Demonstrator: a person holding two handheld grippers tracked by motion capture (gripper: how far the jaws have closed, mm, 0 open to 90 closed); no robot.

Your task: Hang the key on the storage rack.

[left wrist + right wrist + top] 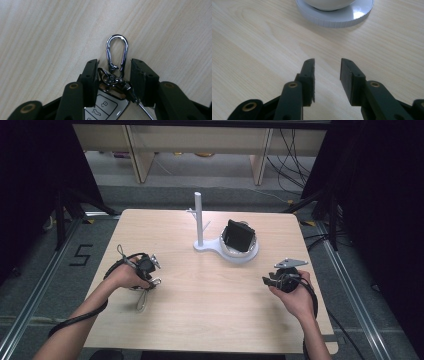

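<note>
A car key fob (106,105) with white trim and dark buttons lies on the wooden table (210,305), and a silver carabiner (108,47) clipped to its ring points away from me. My left gripper (114,63) reaches down over it at the table's left (150,272). Its jaws stand on either side of the fob: the left pad is at the fob's edge, and a thin gap shows at the right pad. My right gripper (327,62) hovers open and empty at the table's right (267,280), aimed at the white stand's round base (334,17).
A white stand (199,220) with an upright post and side pegs rises at the table's far middle. Its round dish (252,254) holds a black object (239,236). A thin wire loop (141,301) trails from the fob toward the near edge.
</note>
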